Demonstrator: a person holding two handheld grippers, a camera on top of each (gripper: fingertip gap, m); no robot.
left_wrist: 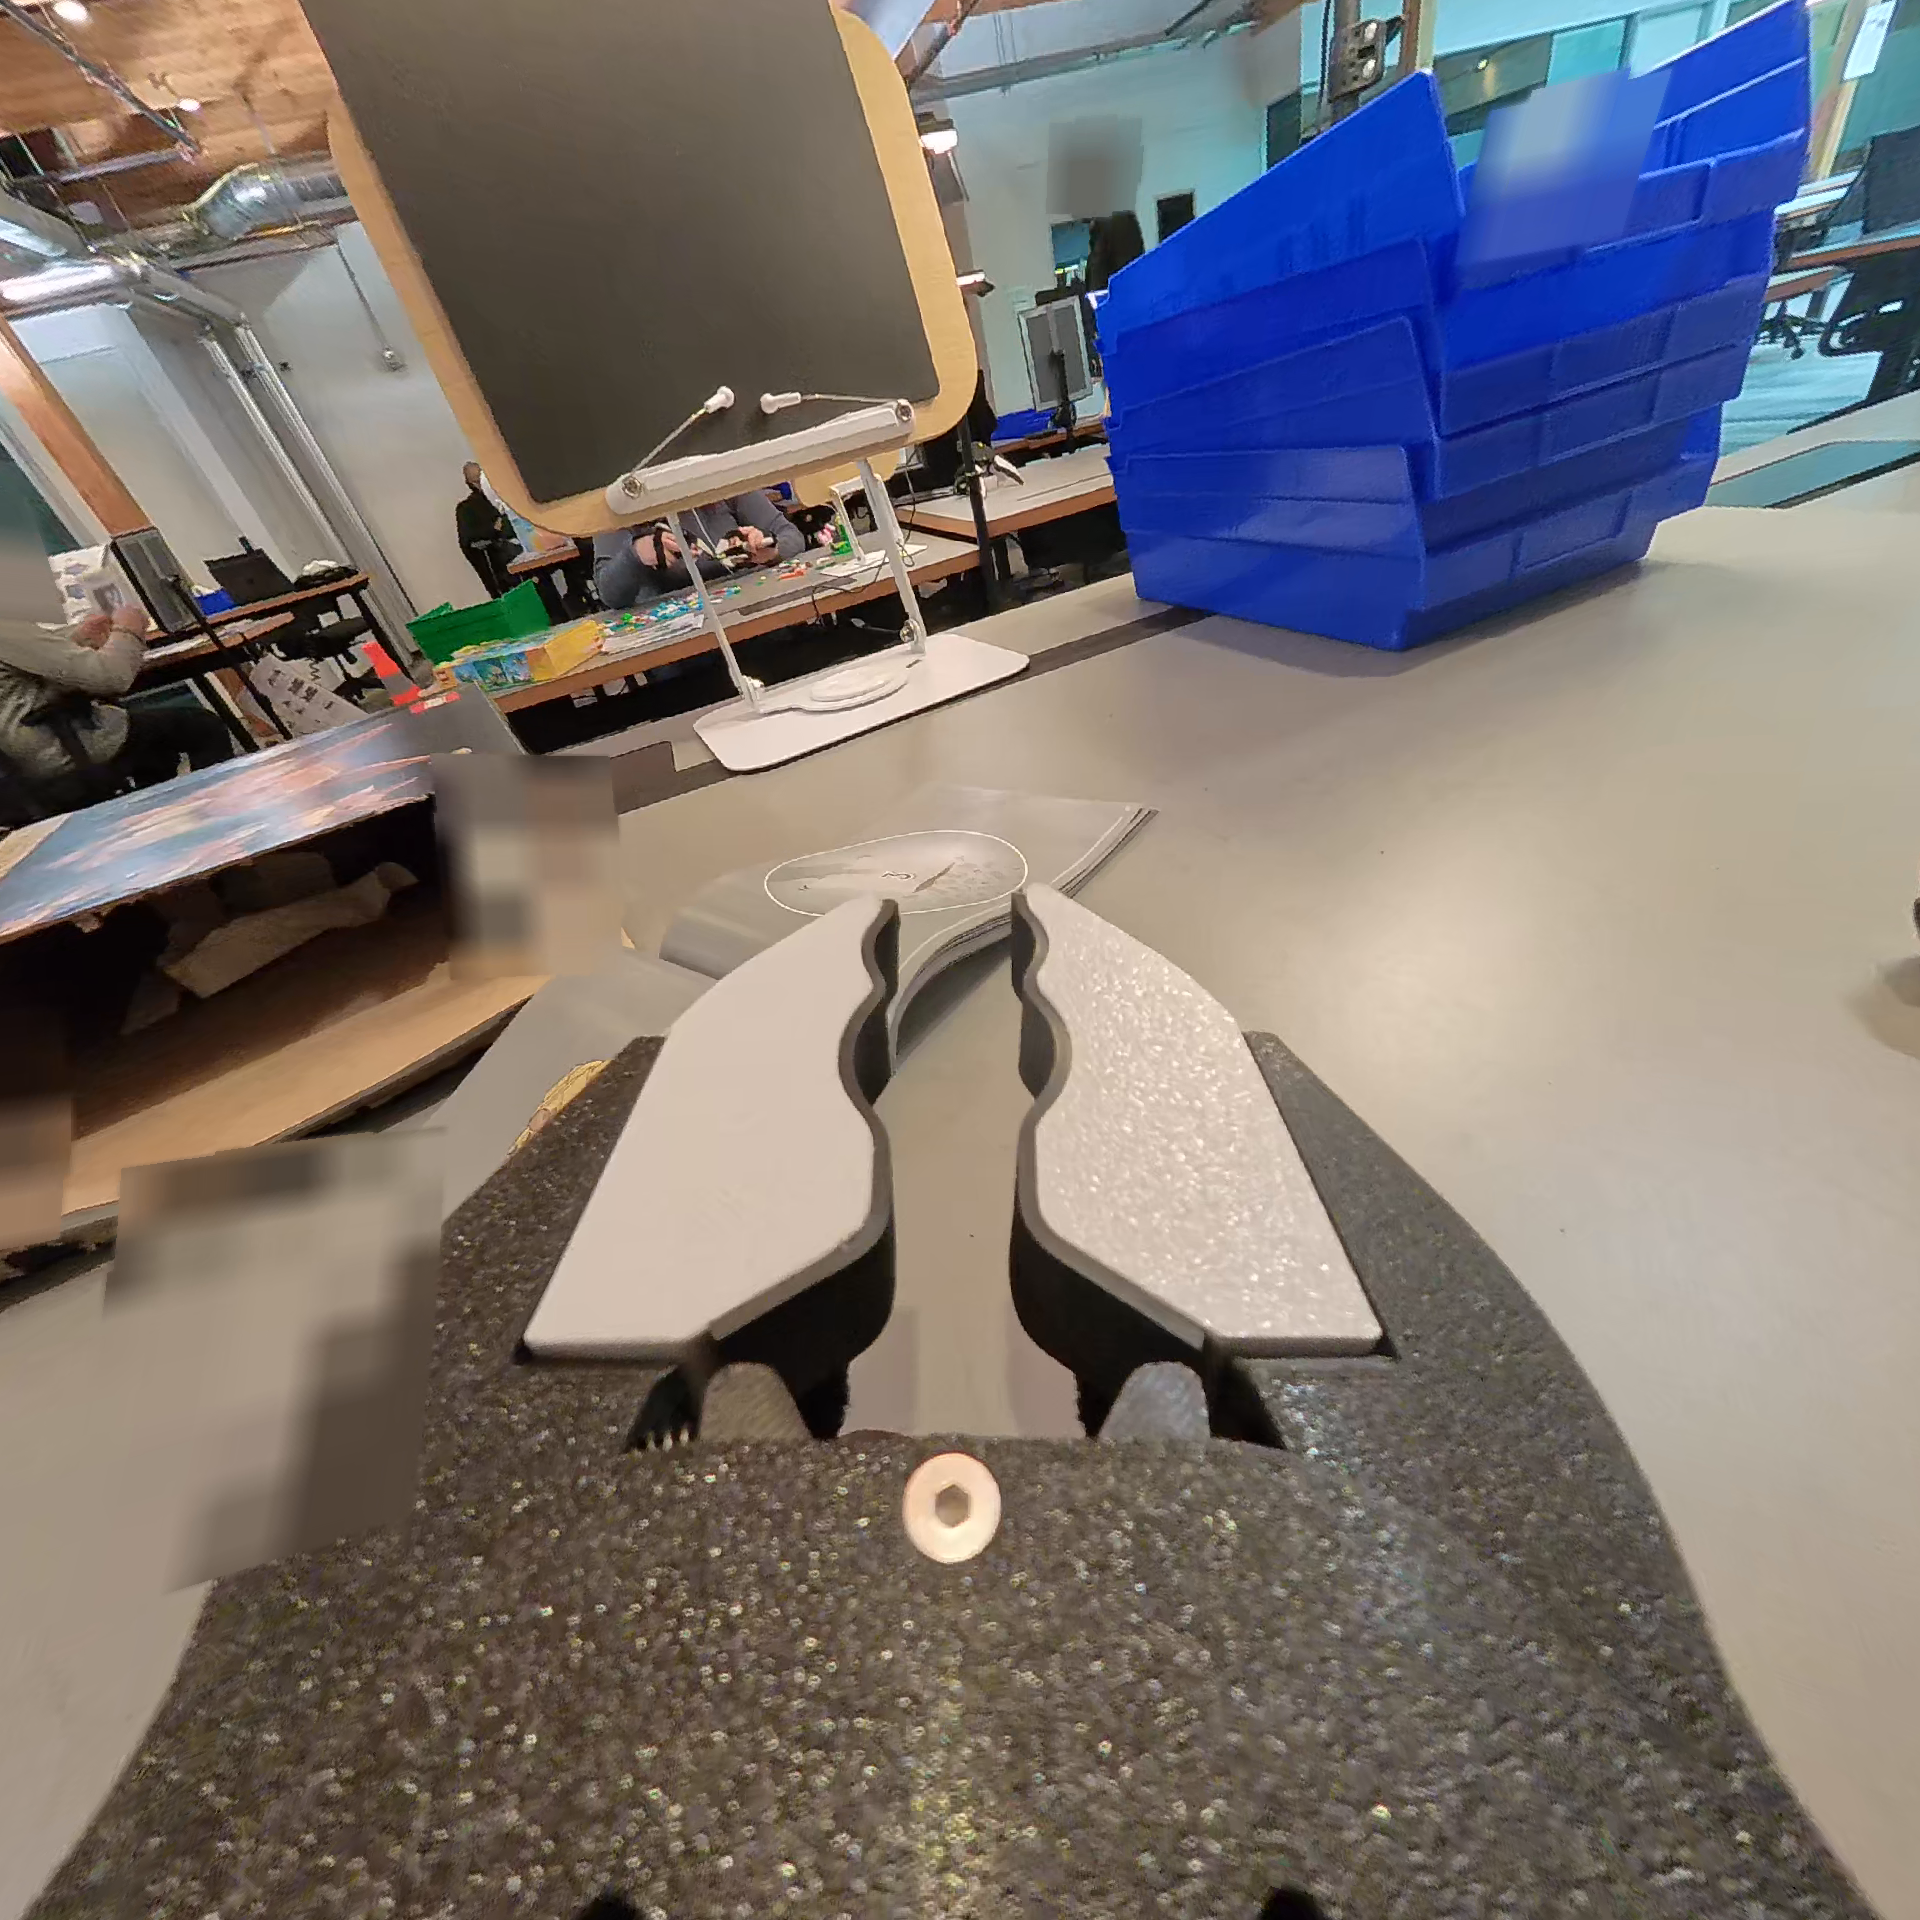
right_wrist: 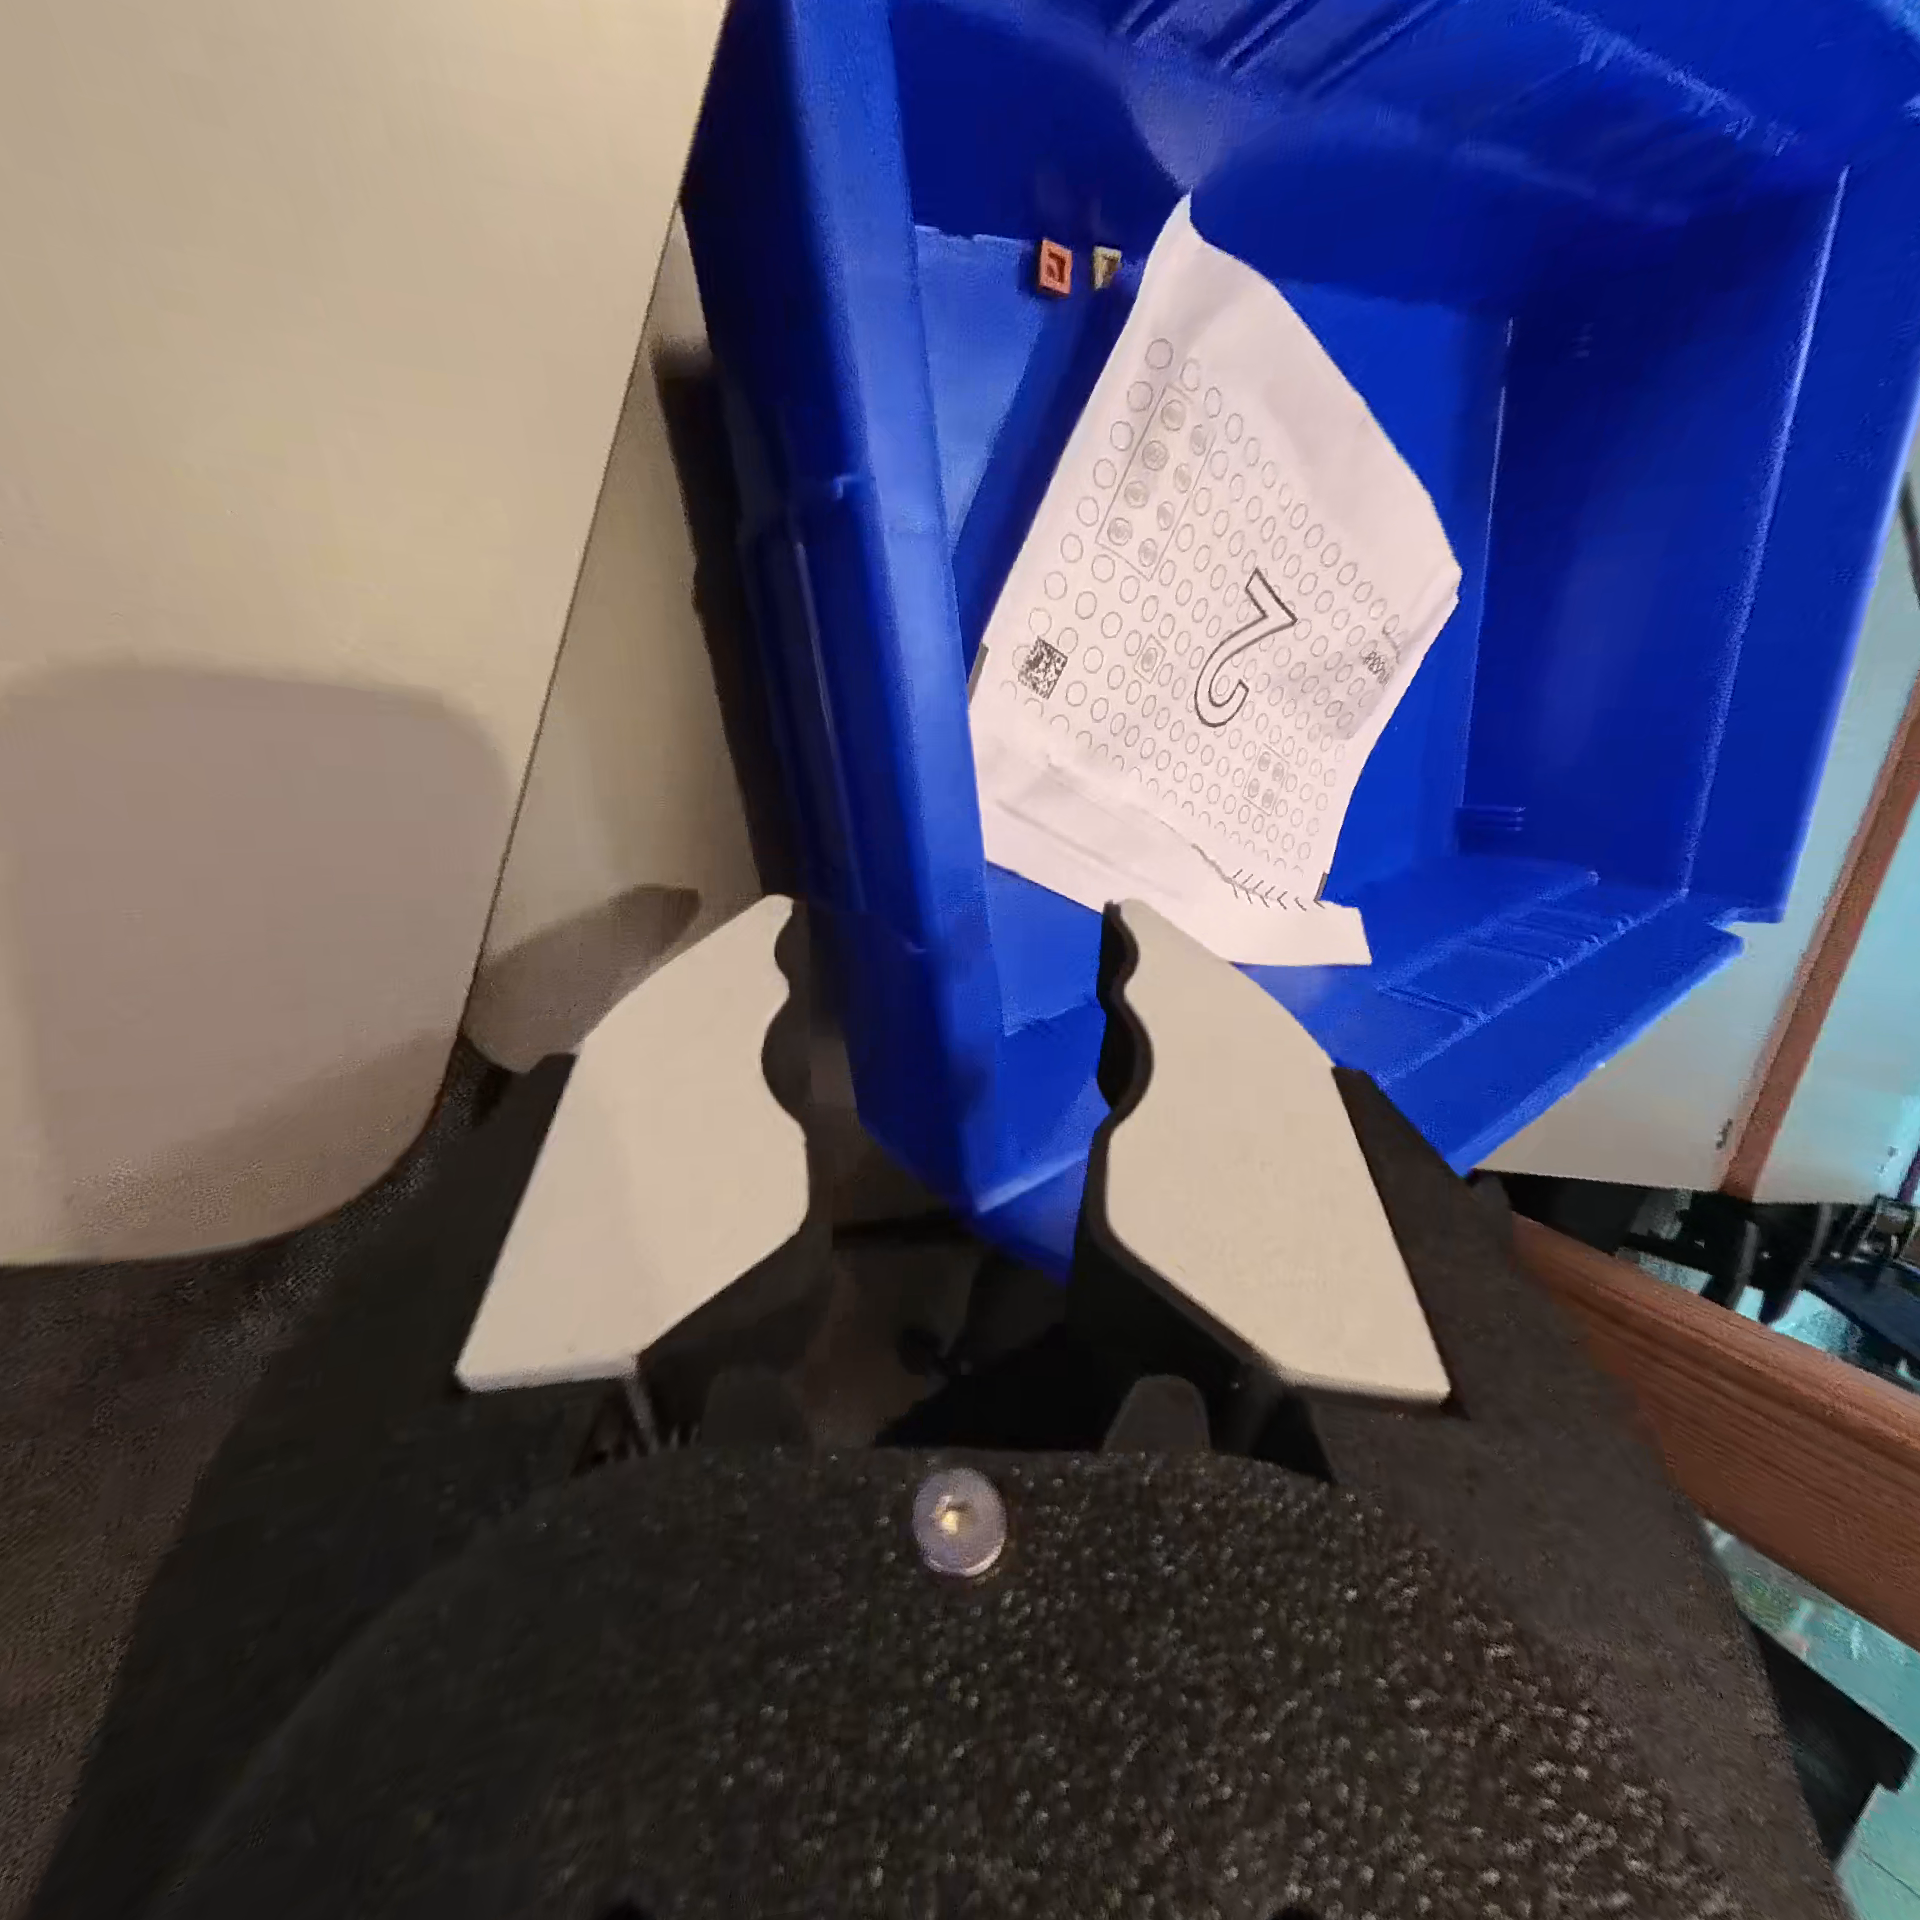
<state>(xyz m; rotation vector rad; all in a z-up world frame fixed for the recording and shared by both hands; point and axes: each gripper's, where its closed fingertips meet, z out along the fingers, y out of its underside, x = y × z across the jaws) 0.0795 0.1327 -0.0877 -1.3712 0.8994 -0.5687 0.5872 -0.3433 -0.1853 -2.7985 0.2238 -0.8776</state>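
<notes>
My left gripper (left_wrist: 956,909) hovers low over the grey table (left_wrist: 1455,987). Its jaws stand a little apart with nothing between them. Just beyond its fingertips lies a grey booklet (left_wrist: 935,857) with a round picture on its cover, its near pages curling up. My right gripper (right_wrist: 951,925) is shut on the side wall of a blue plastic bin (right_wrist: 894,623); one finger is outside the wall and the other inside. The bin is tilted. Inside it lie a white printed paper bag (right_wrist: 1216,603) and small bricks (right_wrist: 1055,272) against the far wall.
A stack of blue bins (left_wrist: 1403,416) stands at the back right of the table. A white stand (left_wrist: 935,675) carries a dark board (left_wrist: 644,239) behind the booklet. An open printed cardboard box (left_wrist: 208,810) is at the left. People work at far tables. Carpet floor (right_wrist: 156,1403) lies below the table edge. About 70 cm separates my left fingertips from my right.
</notes>
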